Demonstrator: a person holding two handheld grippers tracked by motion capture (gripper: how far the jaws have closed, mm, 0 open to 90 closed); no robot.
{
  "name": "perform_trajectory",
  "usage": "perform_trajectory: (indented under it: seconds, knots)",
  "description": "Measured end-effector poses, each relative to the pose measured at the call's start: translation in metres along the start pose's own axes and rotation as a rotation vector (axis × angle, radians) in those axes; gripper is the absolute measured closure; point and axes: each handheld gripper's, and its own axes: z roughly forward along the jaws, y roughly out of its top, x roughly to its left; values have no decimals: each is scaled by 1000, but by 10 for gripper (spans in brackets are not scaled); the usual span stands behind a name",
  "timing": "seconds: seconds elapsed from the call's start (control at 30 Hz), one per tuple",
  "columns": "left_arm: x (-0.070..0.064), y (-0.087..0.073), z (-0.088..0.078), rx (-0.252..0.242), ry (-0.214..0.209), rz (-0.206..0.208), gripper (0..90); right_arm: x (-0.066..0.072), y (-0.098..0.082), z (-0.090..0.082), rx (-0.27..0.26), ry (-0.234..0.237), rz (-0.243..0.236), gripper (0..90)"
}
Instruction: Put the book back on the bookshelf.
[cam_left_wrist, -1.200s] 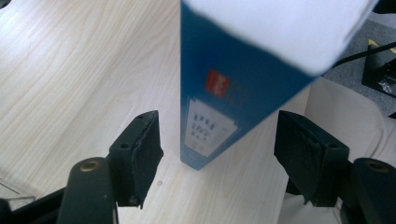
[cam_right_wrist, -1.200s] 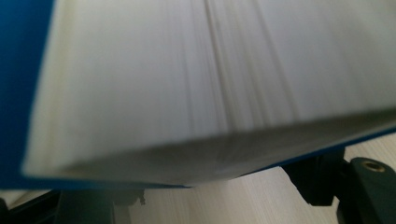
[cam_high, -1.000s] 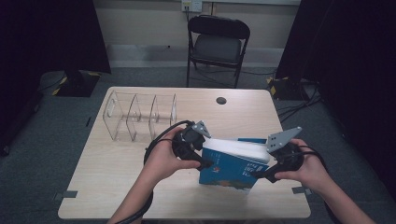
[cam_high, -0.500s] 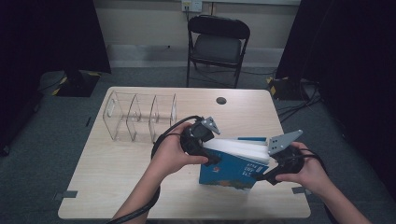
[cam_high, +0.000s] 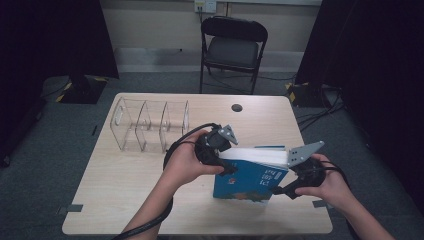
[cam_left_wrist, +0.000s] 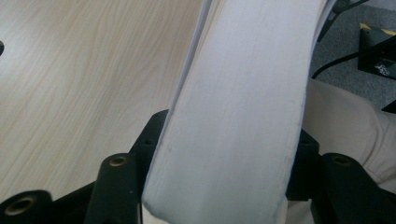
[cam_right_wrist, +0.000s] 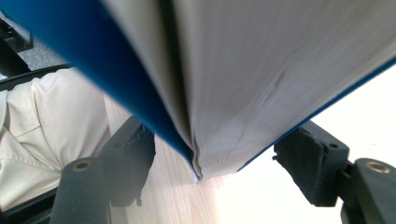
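Two grippers hold a blue book (cam_high: 250, 181) upright on edge at the table's (cam_high: 125, 185) near right. Left gripper (cam_high: 224, 167) is clamped on the book's left end, page block between its jaws. Right gripper (cam_high: 278, 190) straddles the right end; contact cannot be told. Clear rack (cam_high: 150, 125) stands well apart.

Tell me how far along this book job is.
Done: the book stands on edge on the table. In hand: left gripper and right gripper clamp its ends. Left, probably: moving it to the clear rack, whose slots look empty.
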Motion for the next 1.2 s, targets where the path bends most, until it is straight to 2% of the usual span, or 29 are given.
perform_trajectory:
  seconds: [0.37, 0.6, 0.77, 1.0, 1.07, 1.2]
  knots:
    - [-5, -3, -4, 6, -31, -4, 578, -3, 0, 4, -28, -29, 12, 252]
    - [-4, -1, -4, 12, -20, -27, 564, -5, -3, 6, -30, -56, 3, 238]
    - [-4, 1, -3, 17, -6, -18, 550, -8, -7, 7, -37, -53, 22, 233]
    - [-7, 9, -4, 42, -1, 13, 547, -8, -8, 7, -54, -49, 18, 230]
    - [-6, 11, -5, 12, -7, 11, 531, -8, -8, 7, -54, -48, 14, 230]
    - [-7, 19, -2, 30, -5, 14, 532, -8, -8, 7, -55, -44, 13, 230]
